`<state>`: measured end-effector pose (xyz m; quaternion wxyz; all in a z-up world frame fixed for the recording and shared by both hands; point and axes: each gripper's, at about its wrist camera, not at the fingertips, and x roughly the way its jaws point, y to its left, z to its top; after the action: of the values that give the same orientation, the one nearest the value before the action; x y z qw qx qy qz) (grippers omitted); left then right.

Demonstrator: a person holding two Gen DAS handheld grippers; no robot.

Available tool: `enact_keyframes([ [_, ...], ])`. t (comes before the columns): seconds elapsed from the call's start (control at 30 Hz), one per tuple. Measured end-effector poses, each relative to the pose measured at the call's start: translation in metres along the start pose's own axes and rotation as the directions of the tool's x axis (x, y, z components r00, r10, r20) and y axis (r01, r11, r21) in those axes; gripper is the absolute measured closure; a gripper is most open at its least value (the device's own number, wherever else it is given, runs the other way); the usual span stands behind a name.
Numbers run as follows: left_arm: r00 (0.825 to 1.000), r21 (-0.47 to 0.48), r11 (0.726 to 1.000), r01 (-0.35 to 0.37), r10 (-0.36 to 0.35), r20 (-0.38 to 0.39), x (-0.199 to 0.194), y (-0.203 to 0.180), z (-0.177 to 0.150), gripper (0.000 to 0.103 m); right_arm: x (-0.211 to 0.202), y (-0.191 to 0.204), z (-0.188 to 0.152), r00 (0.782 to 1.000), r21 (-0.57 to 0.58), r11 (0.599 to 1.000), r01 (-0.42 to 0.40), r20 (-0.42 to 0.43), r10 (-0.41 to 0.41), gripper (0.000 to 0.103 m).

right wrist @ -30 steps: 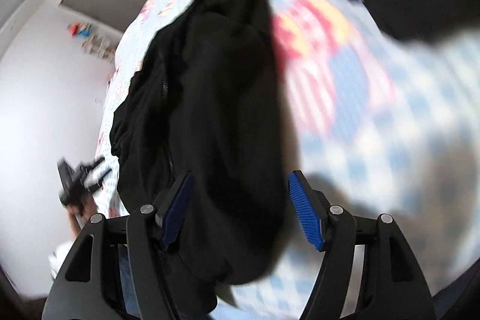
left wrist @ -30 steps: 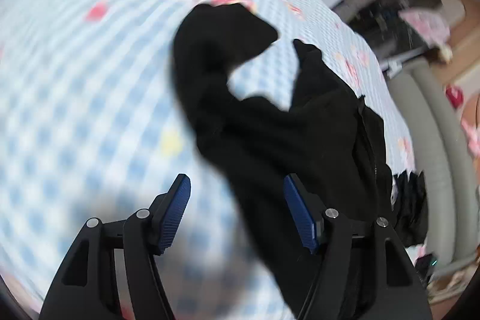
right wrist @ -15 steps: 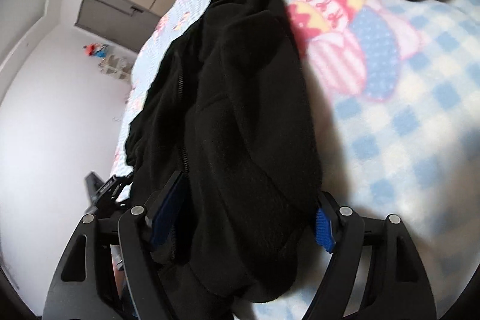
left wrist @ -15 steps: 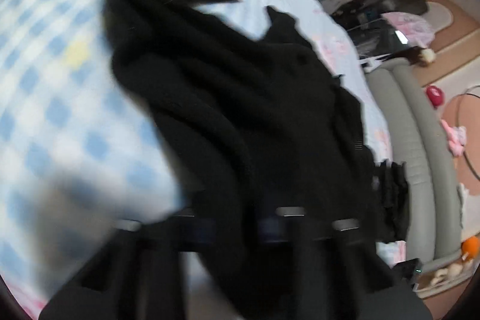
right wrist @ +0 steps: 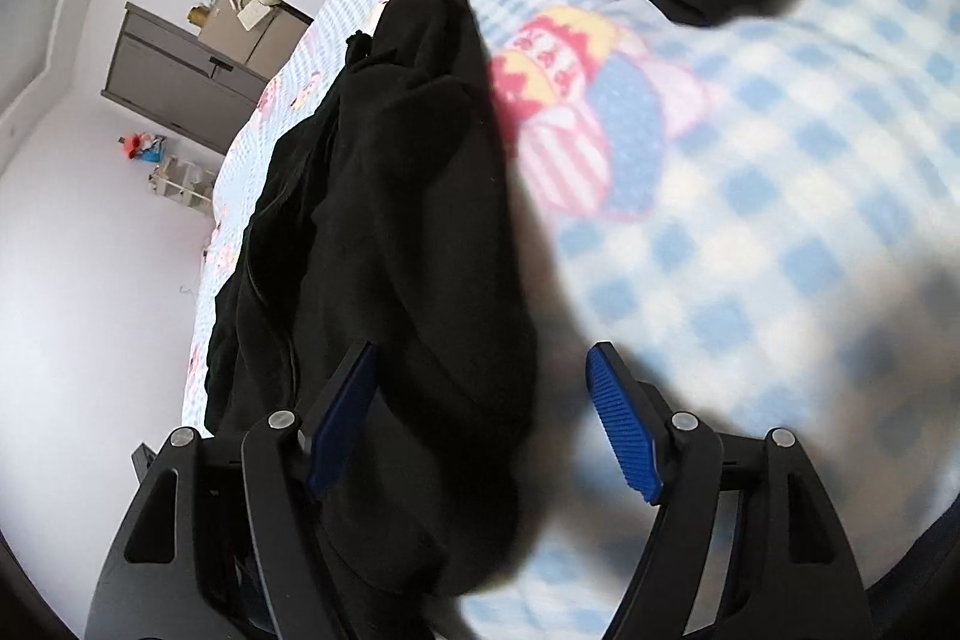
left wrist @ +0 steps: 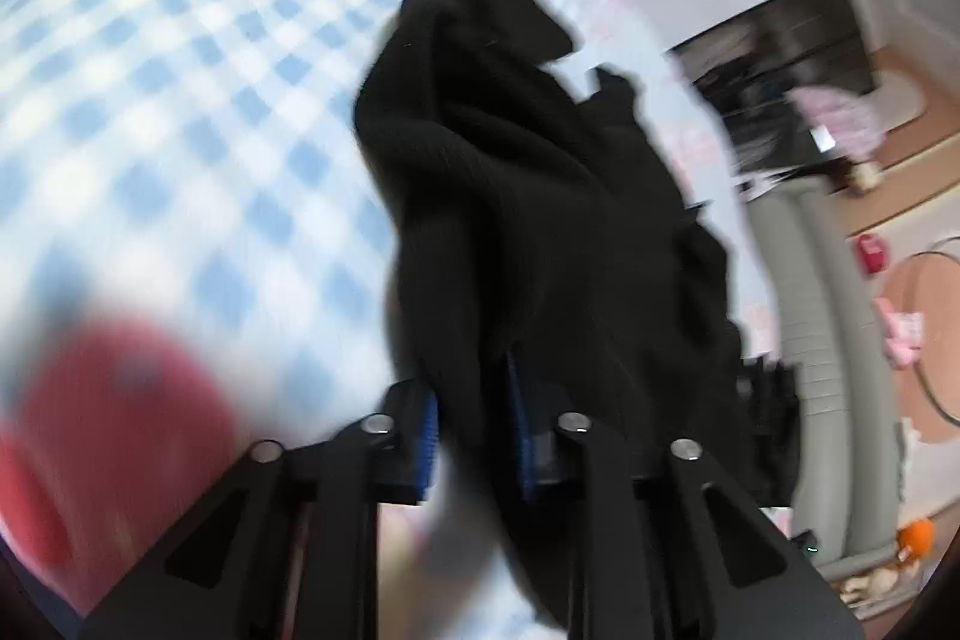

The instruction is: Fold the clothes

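left hand-held gripper [left wrist: 474, 436]: opening, black garment [left wrist: 540, 196] between pads | right hand-held gripper [right wrist: 486, 424]: closing, unclenched

From my left camera, a red patch [left wrist: 102, 436] at eight o'clock is too blurred to name. The black garment [left wrist: 540, 220] hides most of the left tongs' [left wrist: 474, 436] blue pads [left wrist: 428, 445].

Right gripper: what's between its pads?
Right wrist view: a bunched fold of the black garment sits between the right gripper pads, against the left one; jaws closing.
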<state>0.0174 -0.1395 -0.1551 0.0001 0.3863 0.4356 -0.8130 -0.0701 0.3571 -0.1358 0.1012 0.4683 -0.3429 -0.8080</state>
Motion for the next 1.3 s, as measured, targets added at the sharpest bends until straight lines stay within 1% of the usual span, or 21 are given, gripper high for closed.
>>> enact_keyframes([
  [0.07, 0.997, -0.002, 0.997, 0.071, -0.071, 0.004, -0.007, -0.007, -0.012, 0.06, 0.001, -0.002, -0.003, 1.0, 0.003, 1.0, -0.021, -0.009, 0.021, 0.03],
  [0.13, 0.991, -0.01, 0.991, 0.133, -0.133, -0.009, -0.008, -0.014, -0.022, 0.046, 0.008, -0.003, -0.007, 0.999, -0.002, 0.999, -0.044, -0.025, 0.044, 0.03],
  [0.2, 0.987, -0.017, 0.989, 0.148, -0.149, -0.052, 0.003, -0.016, -0.031, 0.045, 0.015, -0.001, -0.011, 0.991, -0.023, 0.992, -0.122, -0.059, 0.121, 0.03],
  [0.27, 0.983, -0.016, 0.988, 0.155, -0.156, -0.095, 0.014, -0.02, -0.04, 0.045, 0.031, 0.011, -0.017, 0.966, -0.016, 0.972, -0.233, -0.116, 0.23, 0.028],
  [0.3, 0.983, -0.001, 0.99, 0.144, -0.143, -0.117, 0.02, -0.025, -0.043, 0.044, 0.038, 0.016, -0.021, 0.96, -0.024, 0.968, -0.249, -0.142, 0.244, 0.026],
  [0.4, 0.981, 0.045, 0.99, 0.132, -0.124, -0.148, 0.023, -0.031, -0.054, 0.041, 0.056, 0.021, -0.031, 0.975, -0.094, 0.981, -0.169, -0.161, 0.152, 0.025],
  [0.47, 0.986, 0.066, 0.991, 0.117, -0.108, -0.123, 0.009, -0.034, -0.06, 0.051, 0.059, 0.024, -0.038, 0.974, -0.115, 0.978, -0.172, -0.17, 0.151, 0.025],
  [0.5, 0.99, 0.083, 0.991, 0.107, -0.098, -0.101, 0.002, -0.036, -0.063, 0.059, 0.058, 0.027, -0.041, 0.971, -0.126, 0.975, -0.185, -0.175, 0.162, 0.025],
  [0.57, 0.991, 0.109, 0.987, 0.115, -0.107, -0.084, 0.003, -0.043, -0.068, 0.06, 0.059, 0.032, -0.042, 0.967, -0.13, 0.97, -0.204, -0.182, 0.179, 0.035],
  [0.63, 0.982, 0.07, 0.984, 0.166, -0.158, -0.106, 0.013, -0.048, -0.067, 0.06, 0.056, 0.03, -0.042, 0.971, -0.122, 0.973, -0.194, -0.165, 0.173, 0.051],
  [0.7, 0.972, 0.011, 0.981, 0.193, -0.189, -0.136, 0.021, -0.044, -0.069, 0.06, 0.051, 0.021, -0.043, 0.978, -0.1, 0.981, -0.169, -0.137, 0.154, 0.052],
  [0.77, 0.975, -0.001, 0.983, 0.186, -0.184, -0.126, 0.022, -0.044, -0.073, 0.06, 0.053, 0.017, -0.045, 0.981, -0.056, 0.986, -0.16, -0.124, 0.152, 0.053],
  [0.83, 0.979, 0.062, 0.979, 0.194, -0.189, -0.082, 0.017, -0.059, -0.075, 0.06, 0.058, 0.021, -0.05, 0.977, -0.024, 0.985, -0.171, -0.131, 0.167, 0.048],
  [0.87, 0.978, 0.1, 0.974, 0.203, -0.198, -0.059, 0.014, -0.067, -0.076, 0.06, 0.056, 0.027, -0.051, 0.976, -0.047, 0.982, -0.183, -0.131, 0.176, 0.048],
  [0.93, 0.975, 0.139, 0.965, 0.22, -0.219, -0.024, 0.011, -0.076, -0.074, 0.058, 0.051, 0.038, -0.053, 0.953, -0.07, 0.956, -0.284, -0.129, 0.274, 0.048],
  [1.03, 0.98, 0.039, 0.984, 0.175, -0.171, -0.101, 0.041, -0.062, -0.074, 0.056, 0.053, 0.042, -0.052, 0.946, -0.055, 0.949, -0.309, -0.118, 0.301, 0.048],
  [1.1, 0.974, -0.02, 0.989, 0.149, -0.15, -0.171, 0.058, -0.049, -0.078, 0.056, 0.068, 0.033, -0.056, 0.953, -0.026, 0.963, -0.268, -0.15, 0.261, 0.047],
  [1.17, 0.965, -0.049, 0.983, 0.176, -0.182, -0.188, 0.063, -0.045, -0.078, 0.051, 0.082, 0.023, -0.061, 0.958, 0.003, 0.975, -0.223, -0.185, 0.22, 0.047],
  [1.2, 0.96, -0.042, 0.981, 0.188, -0.192, -0.205, 0.067, -0.047, -0.079, 0.041, 0.082, 0.022, -0.061, 0.958, -0.006, 0.973, -0.231, -0.178, 0.227, 0.047],
  [1.23, 0.954, -0.037, 0.979, 0.199, -0.202, -0.222, 0.071, -0.048, -0.08, 0.031, 0.083, 0.024, -0.061, 0.957, -0.009, 0.972, -0.234, -0.179, 0.228, 0.045],
  [1.3, 0.951, 0.031, 0.981, 0.194, -0.18, -0.252, 0.078, -0.059, -0.083, 0.021, 0.085, 0.028, -0.061, 0.955, -0.01, 0.97, -0.241, -0.18, 0.236, 0.035],
])
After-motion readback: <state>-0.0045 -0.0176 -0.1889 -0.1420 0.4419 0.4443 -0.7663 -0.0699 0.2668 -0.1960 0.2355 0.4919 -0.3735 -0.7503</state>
